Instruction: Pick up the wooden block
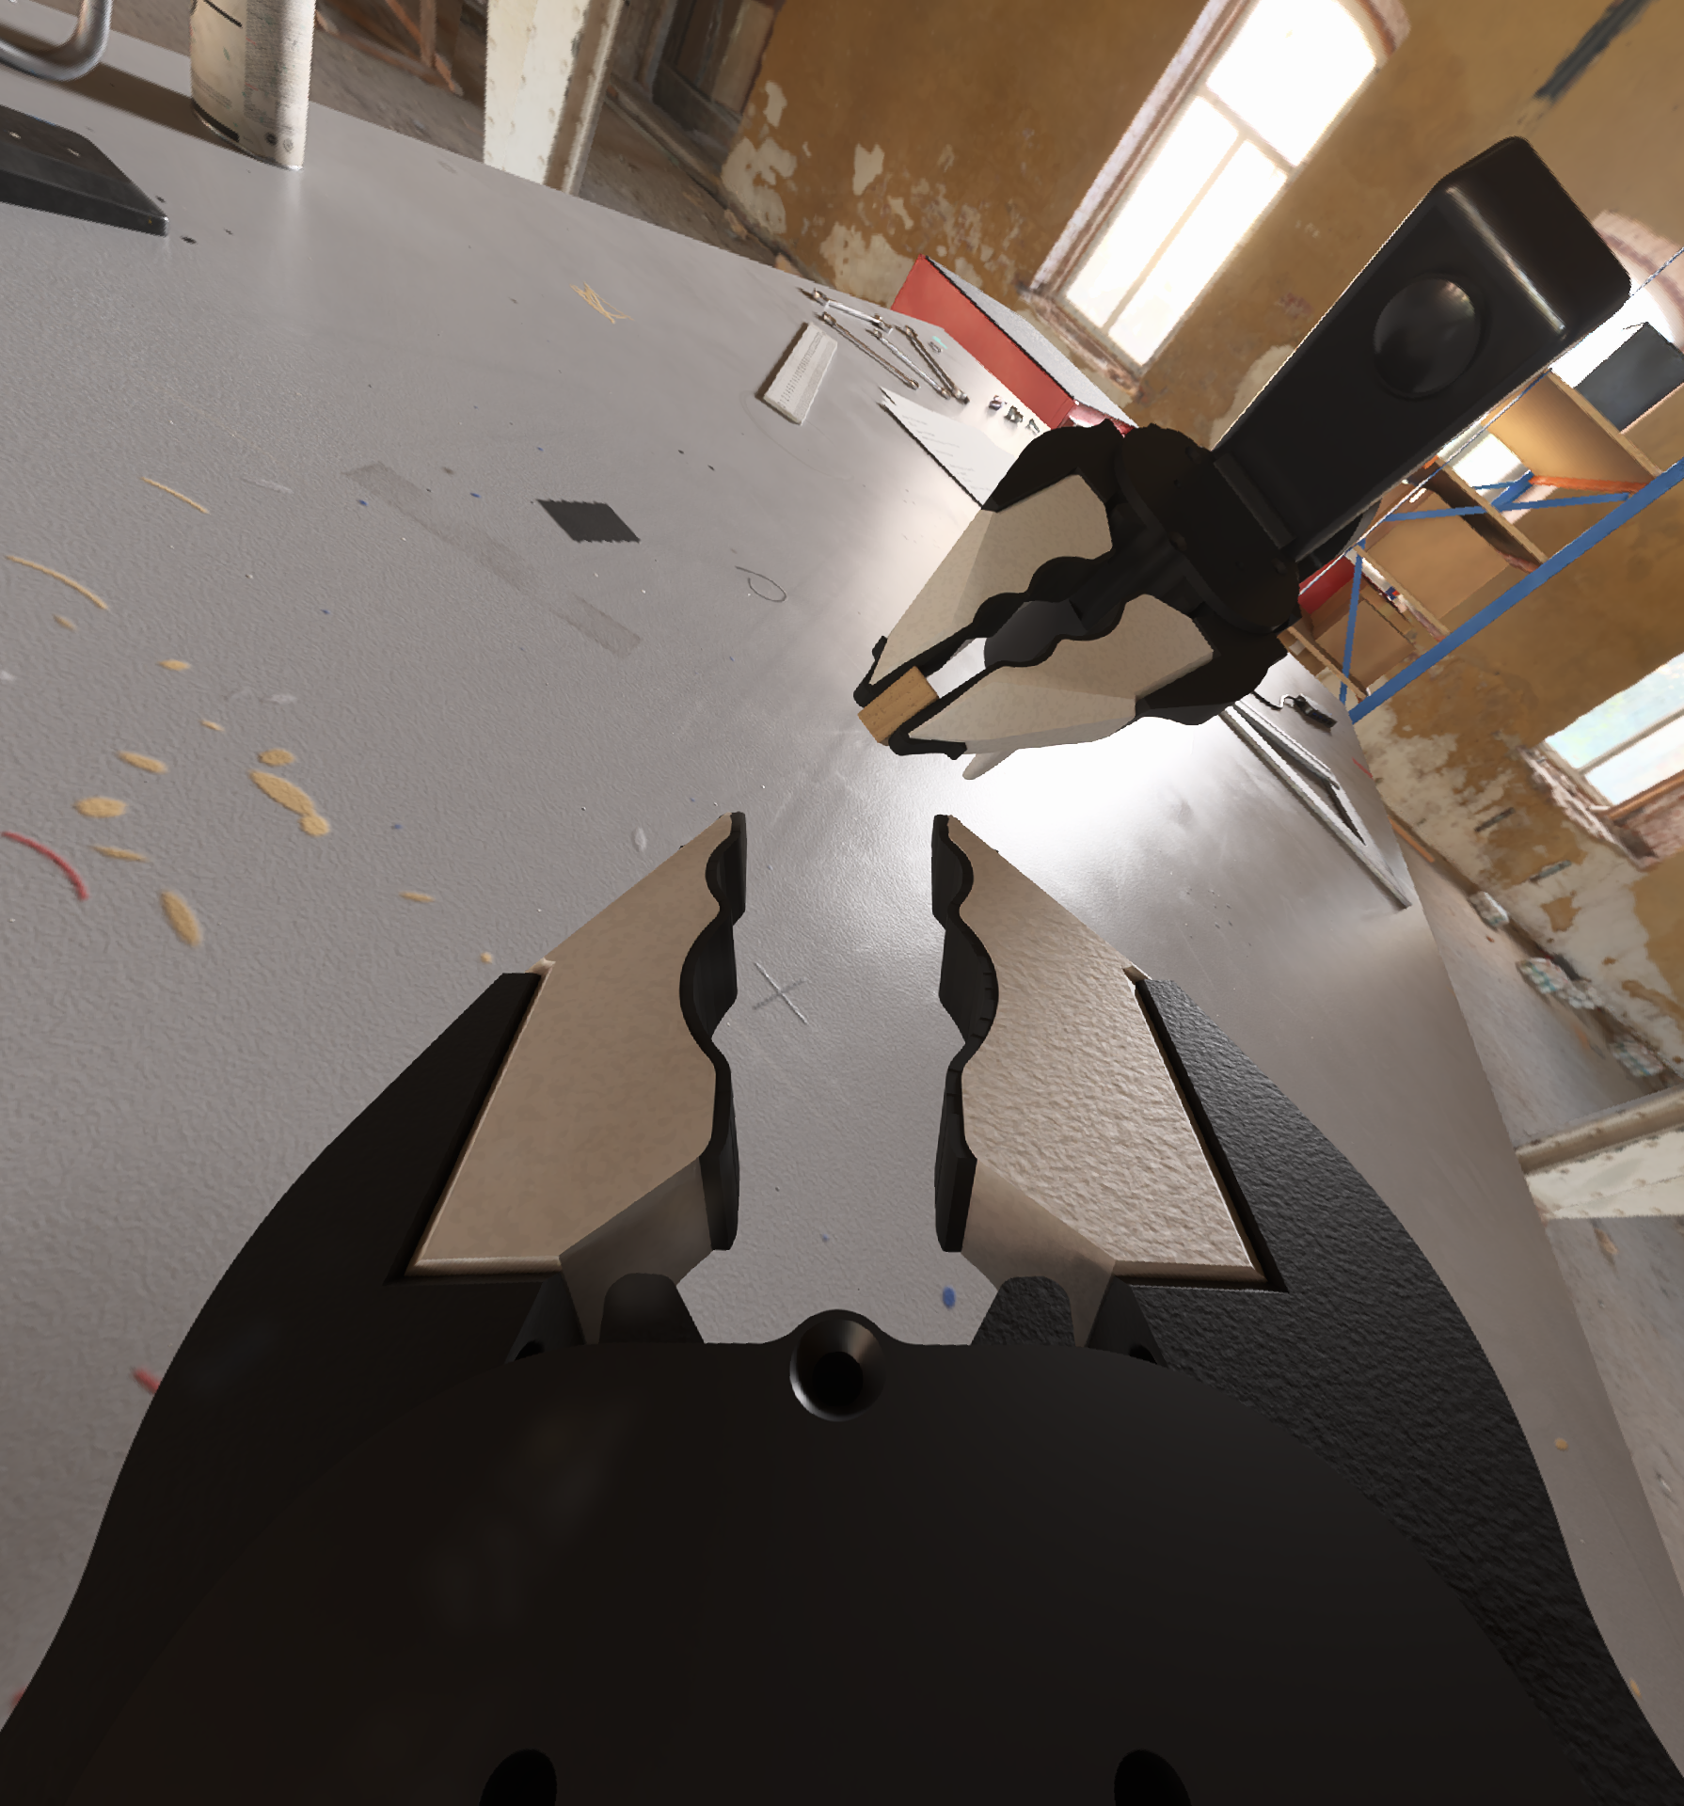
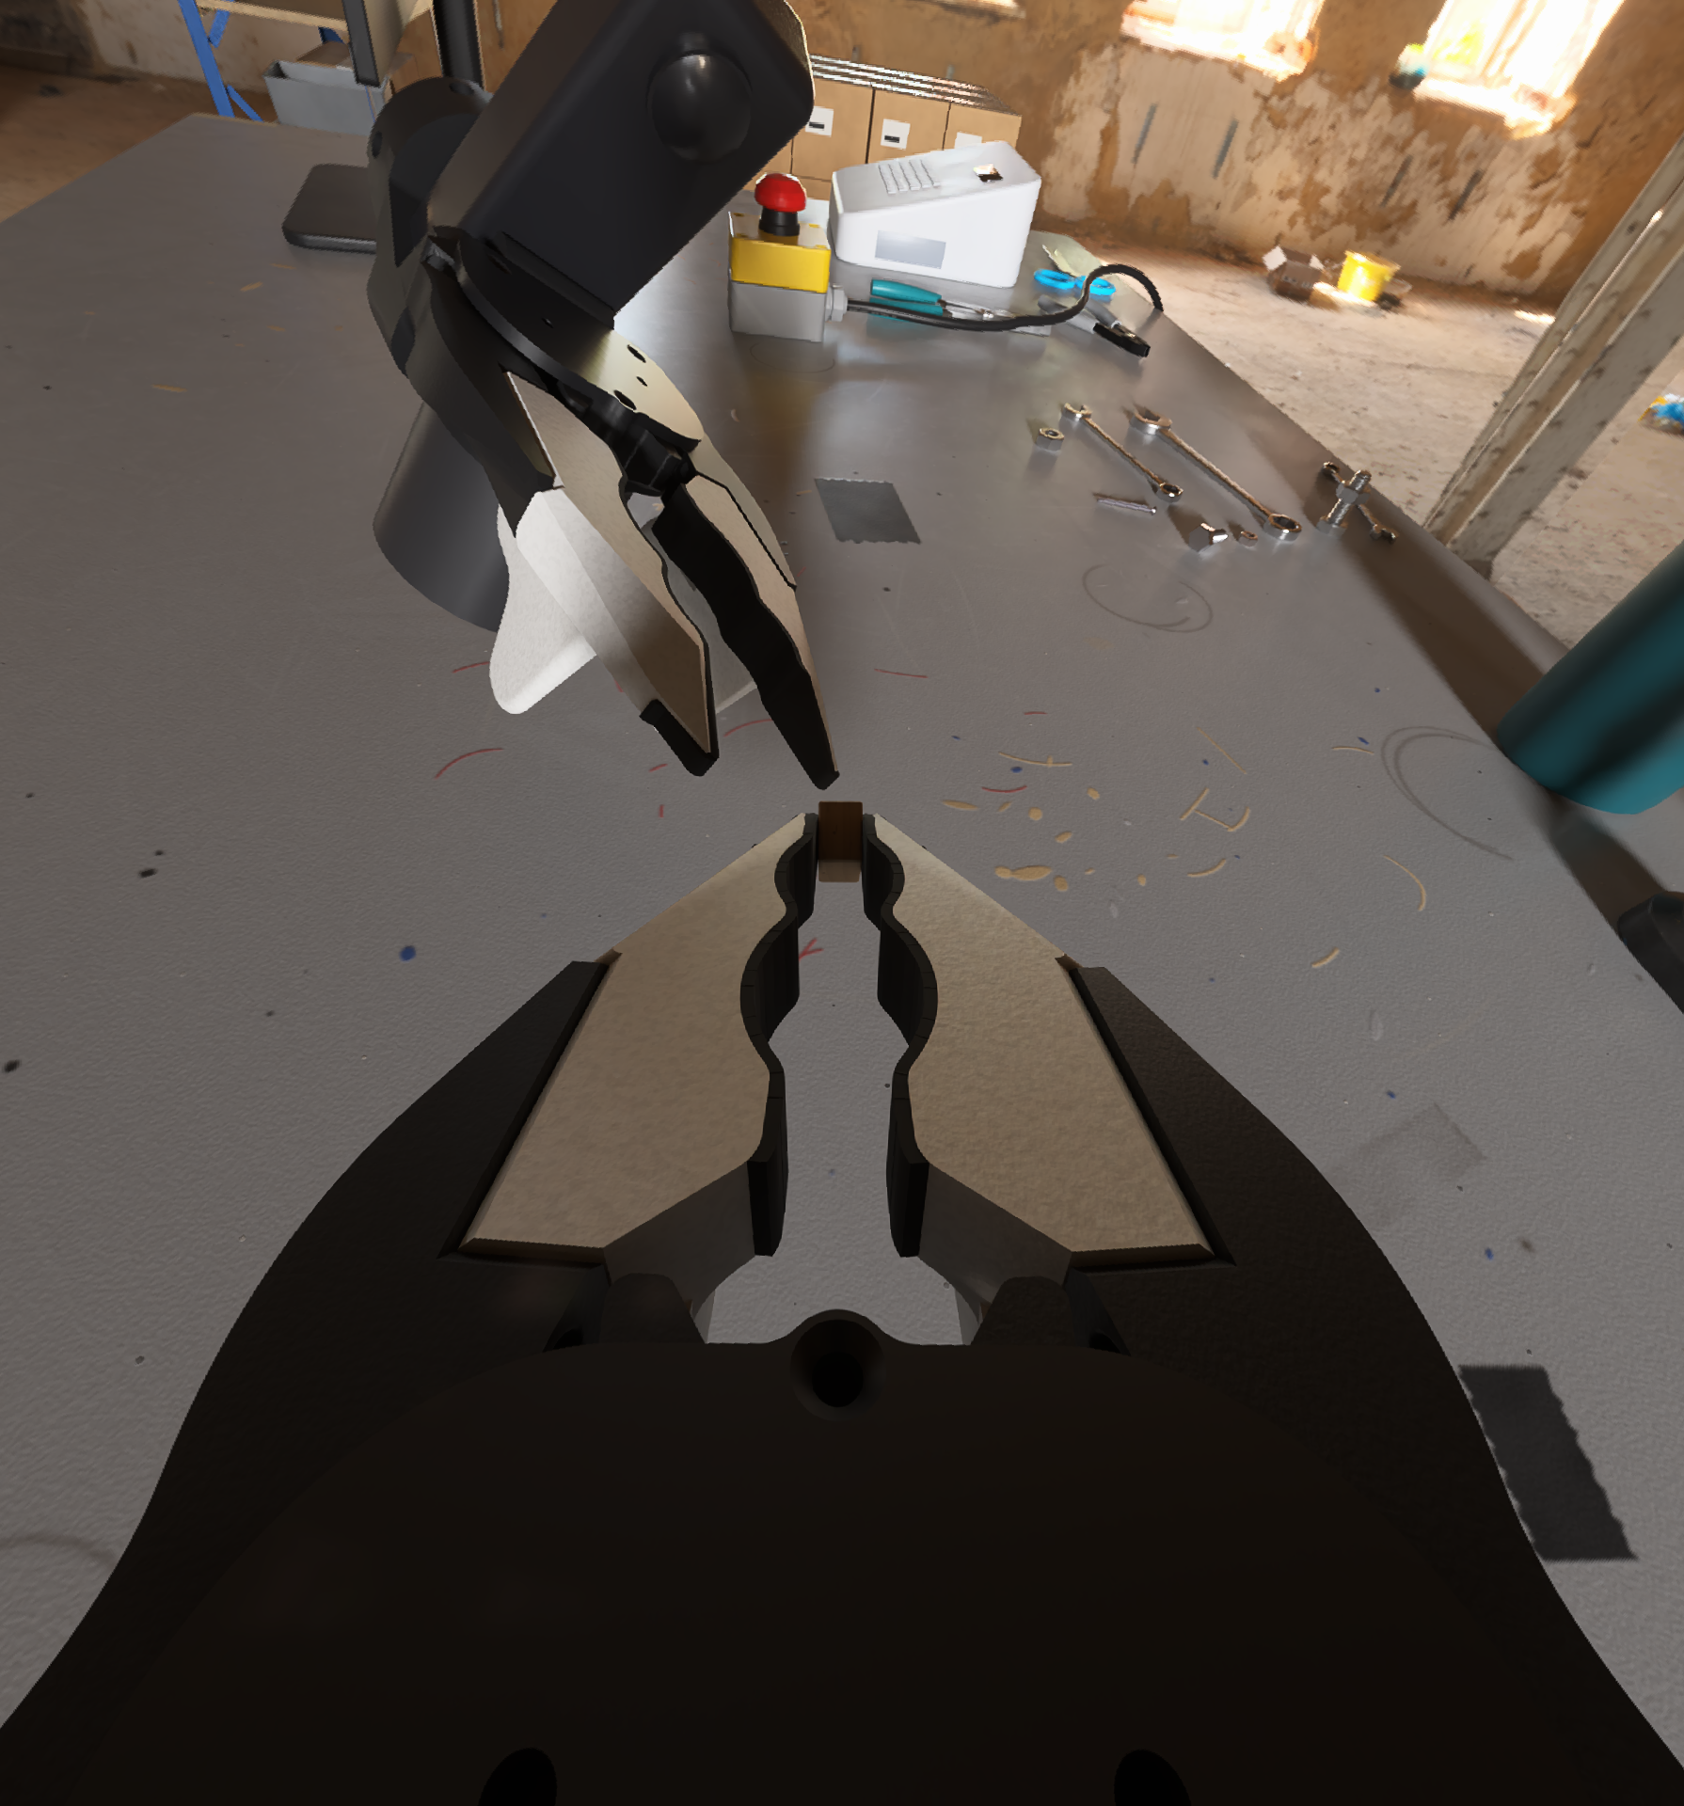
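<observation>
A small wooden block point(image 2: 839, 838) is clamped between the tips of my right gripper point(image 2: 839, 831), which is shut on it. In the left wrist view the right gripper point(image 1: 902, 709) shows ahead to the right, holding the block point(image 1: 895, 711) just above the grey table point(image 1: 330, 586). My left gripper point(image 1: 839, 831) is open and empty, its fingers apart over bare tabletop. In the right wrist view the left gripper point(image 2: 765, 767) hangs tilted just beyond the block, its tips close to it but not touching.
Wrenches point(image 2: 1200, 469) and small metal parts lie at the far right. A yellow box with a red button point(image 2: 777, 264) and a white device point(image 2: 936, 215) stand at the back. A teal object point(image 2: 1640, 674) sits at the right edge. A dark plate point(image 1: 37, 166) and a can point(image 1: 252, 78) stand far left.
</observation>
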